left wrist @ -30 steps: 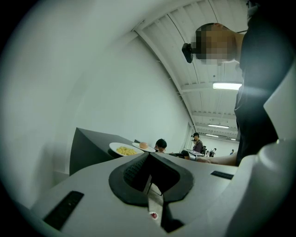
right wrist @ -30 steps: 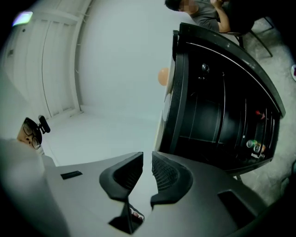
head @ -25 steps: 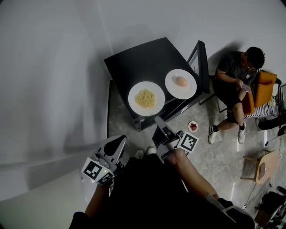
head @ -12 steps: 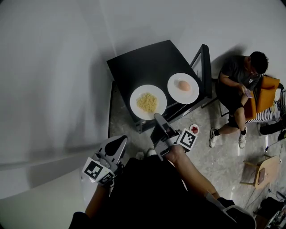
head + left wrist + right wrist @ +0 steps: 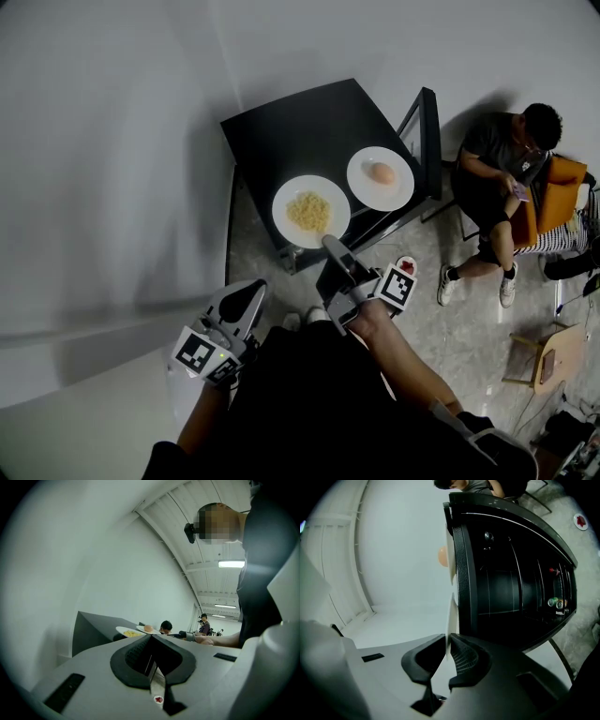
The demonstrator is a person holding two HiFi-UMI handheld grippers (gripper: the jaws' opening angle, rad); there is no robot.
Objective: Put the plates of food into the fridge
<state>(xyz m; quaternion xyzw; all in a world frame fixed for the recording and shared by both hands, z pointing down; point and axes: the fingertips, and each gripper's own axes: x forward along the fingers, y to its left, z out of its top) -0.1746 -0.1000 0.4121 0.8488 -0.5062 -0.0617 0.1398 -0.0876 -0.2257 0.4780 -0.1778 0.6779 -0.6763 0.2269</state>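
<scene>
Two white plates stand on top of the black fridge (image 5: 300,131): a plate of noodles (image 5: 309,211) near its front edge and a plate with a round bun-like food (image 5: 380,177) to the right. My right gripper (image 5: 328,242) reaches the noodle plate's near rim. In the right gripper view its jaws (image 5: 446,641) have just been closing, and the thin plate rim (image 5: 451,616) is pinched between the pads. My left gripper (image 5: 246,298) hangs back at lower left, shut and empty. Its tips (image 5: 151,637) point level toward the fridge, with both plates (image 5: 129,632) far ahead.
A dark fridge door (image 5: 427,131) stands out at the fridge's right side. The shelves inside (image 5: 511,583) hold small bottles (image 5: 555,603). A person sits on a chair (image 5: 506,178) to the right, with a wooden stool (image 5: 548,352) nearer. A white wall runs along the left.
My right gripper has edged forward to the noodle plate's rim, and its marker cube has rolled. The left gripper has stayed put.
</scene>
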